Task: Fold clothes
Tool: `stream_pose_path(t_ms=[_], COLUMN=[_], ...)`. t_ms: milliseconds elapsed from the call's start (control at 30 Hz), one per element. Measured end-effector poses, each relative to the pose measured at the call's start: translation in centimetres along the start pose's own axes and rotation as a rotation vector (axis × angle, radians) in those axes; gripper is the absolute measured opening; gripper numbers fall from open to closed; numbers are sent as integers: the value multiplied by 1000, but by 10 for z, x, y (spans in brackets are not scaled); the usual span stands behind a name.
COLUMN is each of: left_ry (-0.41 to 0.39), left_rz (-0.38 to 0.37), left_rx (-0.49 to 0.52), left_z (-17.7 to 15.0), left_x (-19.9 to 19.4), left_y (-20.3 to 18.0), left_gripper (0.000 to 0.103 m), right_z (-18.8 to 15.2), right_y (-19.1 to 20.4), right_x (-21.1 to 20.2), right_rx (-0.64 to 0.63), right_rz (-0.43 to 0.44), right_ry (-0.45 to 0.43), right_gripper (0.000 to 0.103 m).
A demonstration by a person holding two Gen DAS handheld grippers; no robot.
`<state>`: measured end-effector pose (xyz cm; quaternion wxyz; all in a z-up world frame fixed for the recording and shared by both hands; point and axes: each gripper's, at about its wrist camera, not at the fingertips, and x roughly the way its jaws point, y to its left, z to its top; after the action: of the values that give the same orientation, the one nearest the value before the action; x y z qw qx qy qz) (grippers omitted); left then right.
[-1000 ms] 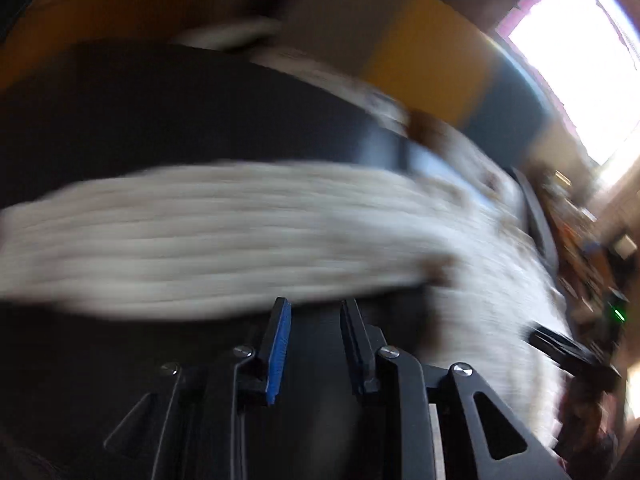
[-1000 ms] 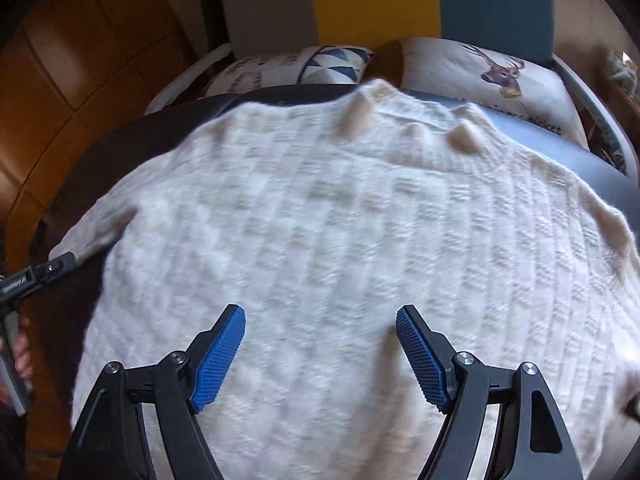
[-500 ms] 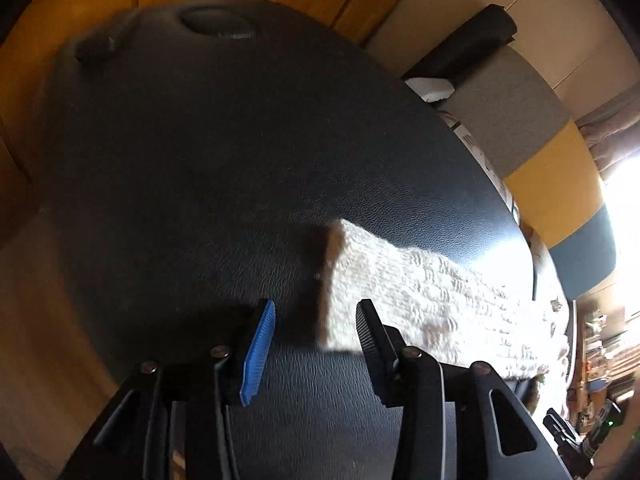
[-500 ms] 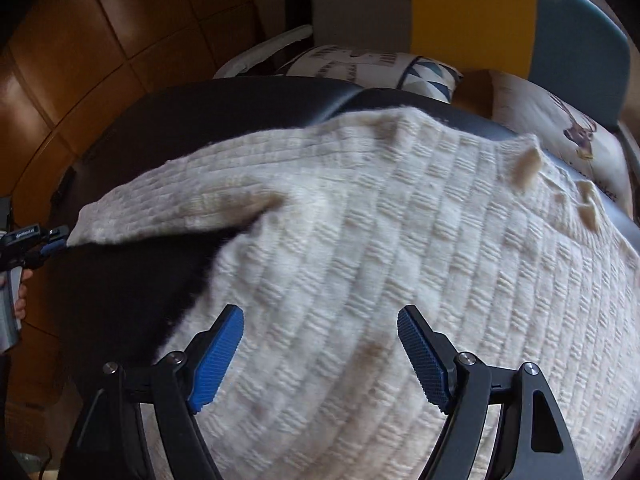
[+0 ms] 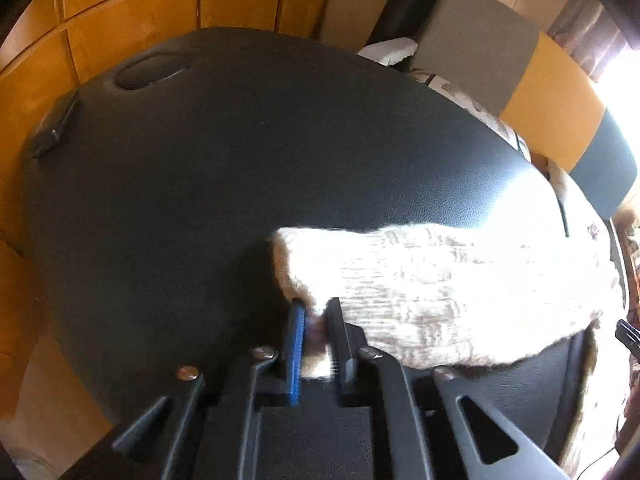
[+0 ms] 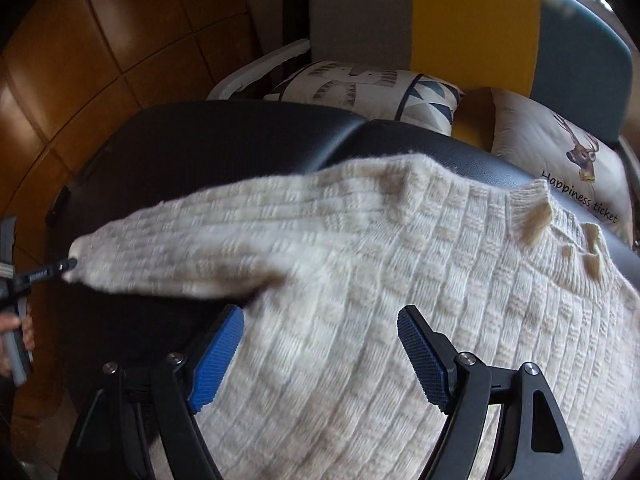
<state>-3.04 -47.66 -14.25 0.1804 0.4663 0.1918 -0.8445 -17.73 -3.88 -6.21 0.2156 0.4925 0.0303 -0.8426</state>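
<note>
A cream knitted sweater [image 6: 380,280] lies spread on the black padded table [image 5: 200,180]. Its sleeve [image 5: 440,288] stretches out across the table. In the left wrist view my left gripper [image 5: 316,308] has its jaws closing on the cuff end, with the knit pinched between the pads. The right wrist view shows that same left gripper [image 6: 68,266] at the sleeve tip [image 6: 104,252], held by a hand [image 6: 16,332]. My right gripper [image 6: 320,328] hovers open over the sweater's body near the armpit, with nothing between its blue pads.
Behind the table stands a sofa with a grey, yellow and teal back [image 6: 460,20] and two printed pillows [image 6: 360,88] [image 6: 560,152]. Wooden floor [image 5: 132,20] surrounds the table. The table's left part is bare black padding, with an oval recess [image 5: 152,72] at its far end.
My left gripper came to the sleeve's cuff and closed on it. The sleeve now lies drawn out to the left. My right gripper shifted left over the sweater and stayed open.
</note>
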Motion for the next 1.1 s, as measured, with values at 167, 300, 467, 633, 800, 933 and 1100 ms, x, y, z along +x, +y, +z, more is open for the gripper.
stream_pose_path(t_ms=[167,300,467,633,800,933,1100], left_ry=[-161,-158,-80,-73,-212,-235,-103], left_rz=[43,144,229,195,190,-100,-408], left_rx=[-68,-55,-13,-97,-74,90,416], left_z=[12,19,23,30,30,19,-14], left_x=[-32,-26,10,7,-51,-80,-65], left_y=[15,26,33,42,23,-48,-191], left_gripper=[5,5,4,9,9,9,9], right_z=[22,32,33,31,8,-25,-62], right_y=[-33,-42,-37,-40,-41,-48,-39], right_x=[17,43,62,57,14,-16,-33], right_rx=[103,85,17,26,32,17,-5], right_rz=[-6,-80,-148,-121,-47,-27,-27], right_ry=[14,60,61,53,5,7,35], right_gripper=[80,80,90,92,91,91,91])
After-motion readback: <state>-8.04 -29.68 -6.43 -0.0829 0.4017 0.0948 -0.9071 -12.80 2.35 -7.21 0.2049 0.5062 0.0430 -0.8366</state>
